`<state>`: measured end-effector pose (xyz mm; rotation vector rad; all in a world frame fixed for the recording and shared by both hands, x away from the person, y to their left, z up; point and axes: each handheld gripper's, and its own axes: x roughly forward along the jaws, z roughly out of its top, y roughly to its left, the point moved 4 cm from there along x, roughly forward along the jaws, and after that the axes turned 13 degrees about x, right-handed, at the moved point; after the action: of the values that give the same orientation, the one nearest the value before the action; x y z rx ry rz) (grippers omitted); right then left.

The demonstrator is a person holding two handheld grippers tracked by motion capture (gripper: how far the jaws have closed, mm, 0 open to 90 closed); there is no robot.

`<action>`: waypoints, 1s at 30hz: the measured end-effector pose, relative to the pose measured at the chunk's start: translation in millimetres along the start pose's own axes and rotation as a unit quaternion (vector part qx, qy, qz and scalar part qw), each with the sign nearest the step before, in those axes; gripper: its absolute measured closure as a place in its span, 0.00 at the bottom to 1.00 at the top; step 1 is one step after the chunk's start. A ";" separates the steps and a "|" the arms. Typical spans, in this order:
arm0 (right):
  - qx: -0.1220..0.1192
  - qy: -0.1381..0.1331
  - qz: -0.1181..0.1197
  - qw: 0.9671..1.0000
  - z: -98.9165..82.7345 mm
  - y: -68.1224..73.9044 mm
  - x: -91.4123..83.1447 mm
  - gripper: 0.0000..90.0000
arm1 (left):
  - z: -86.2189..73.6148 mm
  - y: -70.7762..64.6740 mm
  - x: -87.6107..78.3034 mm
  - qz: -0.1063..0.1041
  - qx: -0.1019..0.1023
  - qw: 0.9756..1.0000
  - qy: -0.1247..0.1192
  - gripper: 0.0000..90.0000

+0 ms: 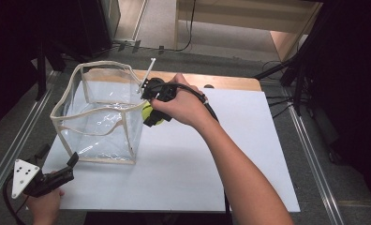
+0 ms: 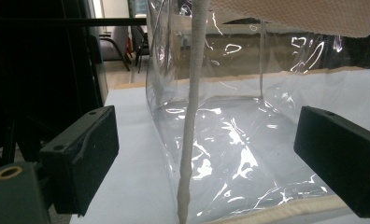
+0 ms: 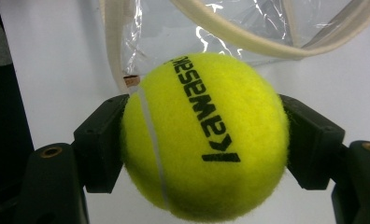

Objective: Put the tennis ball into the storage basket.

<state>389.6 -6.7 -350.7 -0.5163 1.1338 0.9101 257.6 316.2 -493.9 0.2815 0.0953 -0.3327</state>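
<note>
While the right gripper (image 3: pixel 204 140) squeezes the ball (image 3: pixel 204 135), it hangs beside the bag (image 1: pixel 99 117).
Next, I think: lift over the rim, drop it in; the left gripper (image 2: pixel 206 154) waits wide open at the desk's near-left corner.

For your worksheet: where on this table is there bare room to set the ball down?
The white sheet lies bare right of the clear bag and along the near edge. It is crowded by the bag's right rim, where the right gripper holds the tennis ball.

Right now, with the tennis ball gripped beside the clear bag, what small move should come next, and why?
Probably carry the right gripper a little higher and leftward over the bag's rim. Its fingers clamp the tennis ball just outside the clear bag, whose top stands open, while the left gripper sits open at the near corner.
</note>
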 end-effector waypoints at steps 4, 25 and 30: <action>-0.002 -0.002 -0.002 1.000 3.9 -1.6 -4.7 0.26 | 0.0 -0.2 0.2 -0.001 -0.001 1.000 -0.001 0.08; -0.007 -0.009 -0.009 1.000 23.1 -4.1 -20.6 0.26 | 0.1 -0.5 0.6 -0.001 0.001 1.000 -0.003 0.08; -0.007 -0.013 -0.010 1.000 27.3 -5.2 -24.8 0.26 | 0.2 -0.9 0.7 -0.001 0.001 1.000 -0.003 0.08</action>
<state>405.3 2.5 -318.2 -0.5250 1.0973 0.9069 258.0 315.1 -494.1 0.2835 0.0901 -0.3355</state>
